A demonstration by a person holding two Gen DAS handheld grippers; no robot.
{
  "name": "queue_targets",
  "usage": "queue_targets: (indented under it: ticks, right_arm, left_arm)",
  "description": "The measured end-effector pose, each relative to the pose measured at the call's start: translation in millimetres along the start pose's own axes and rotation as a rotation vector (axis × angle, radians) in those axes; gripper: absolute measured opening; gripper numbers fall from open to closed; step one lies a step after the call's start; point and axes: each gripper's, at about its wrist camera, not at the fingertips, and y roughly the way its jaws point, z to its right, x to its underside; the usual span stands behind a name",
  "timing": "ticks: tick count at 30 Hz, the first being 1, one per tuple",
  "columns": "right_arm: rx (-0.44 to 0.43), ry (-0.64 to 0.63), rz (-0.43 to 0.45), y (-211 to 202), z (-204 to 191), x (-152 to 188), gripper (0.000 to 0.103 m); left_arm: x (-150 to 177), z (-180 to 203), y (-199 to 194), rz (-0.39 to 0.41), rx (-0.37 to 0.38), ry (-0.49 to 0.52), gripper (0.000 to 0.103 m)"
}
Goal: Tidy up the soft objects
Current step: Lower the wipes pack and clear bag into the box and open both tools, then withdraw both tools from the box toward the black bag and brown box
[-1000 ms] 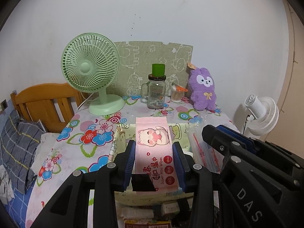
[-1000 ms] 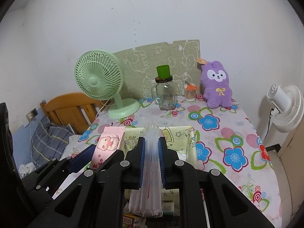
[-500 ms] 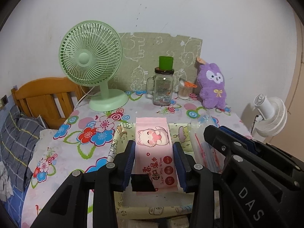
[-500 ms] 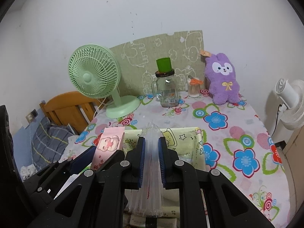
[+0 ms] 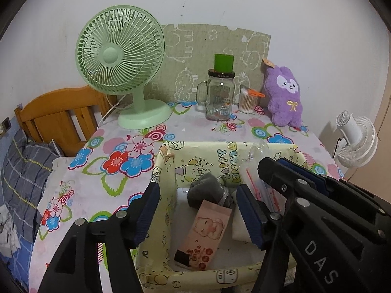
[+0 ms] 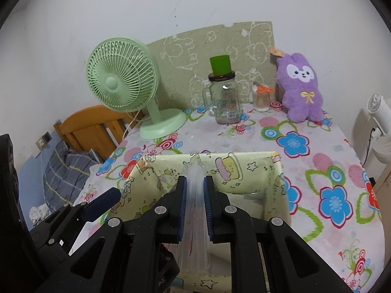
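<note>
A yellow cartoon-print storage box stands on the floral table. In it lie a pink pack of wet wipes and a grey cloth bundle. My left gripper is open above the box, empty, with the wipes pack below it. My right gripper is shut on a stack of clear plastic bags and holds it over the box. The right gripper's arm shows in the left wrist view, with the bags beside it.
At the back of the table stand a green fan, a glass jar with a green cup on it, a cotton swab pot and a purple plush rabbit. A wooden bed frame is at the left, a white fan at the right.
My left gripper has opened and let go of the pink wipes pack, which now lies in the box. Both grippers moved forward over the box. The right gripper still holds the bags.
</note>
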Motion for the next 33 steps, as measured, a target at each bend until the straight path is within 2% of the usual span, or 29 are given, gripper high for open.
queue_targets:
  ticks: [5, 8, 9, 12, 13, 17, 24, 28, 33]
  right_arm:
    - [-0.019, -0.013, -0.01, 3.6, -1.6, 1.3, 0.017]
    - [-0.013, -0.024, -0.022, 3.8, -2.0, 1.6, 0.023]
    - [-0.007, -0.028, -0.026, 3.7, -2.0, 1.7, 0.03]
    - [0.021, -0.03, -0.003, -1.4, -0.7, 2.2, 0.065]
    - [0.026, -0.031, 0.008, -4.0, -0.2, 2.8, 0.071]
    - [0.034, -0.035, 0.016, -11.6, 0.0, 2.8, 0.075]
    - [0.068, -0.053, 0.057, -37.2, -3.0, 2.3, 0.088]
    - [0.086, -0.059, 0.08, -52.3, -5.7, 2.3, 0.094]
    - [0.091, -0.065, 0.097, -67.4, -8.9, 2.6, 0.095]
  left_arm:
    - [1.5, -1.3, 1.4, -0.006, 0.001, 0.005, 0.07]
    - [2.3, -0.1, 0.3, -0.006, 0.004, 0.016, 0.075]
    - [2.6, 0.1, -0.6, -0.004, 0.005, 0.017, 0.078]
    - [2.7, 0.5, -3.7, 0.003, 0.009, 0.016, 0.083]
    - [2.6, 0.7, -5.1, 0.007, 0.008, 0.017, 0.083]
    - [2.3, 2.2, -12.2, 0.018, 0.009, 0.022, 0.087]
    - [0.8, 3.7, -30.7, 0.052, 0.008, 0.019, 0.099]
    - [0.4, 5.0, -43.5, 0.074, 0.011, 0.023, 0.101]
    - [0.8, 6.5, -59.1, 0.095, 0.007, 0.033, 0.102]
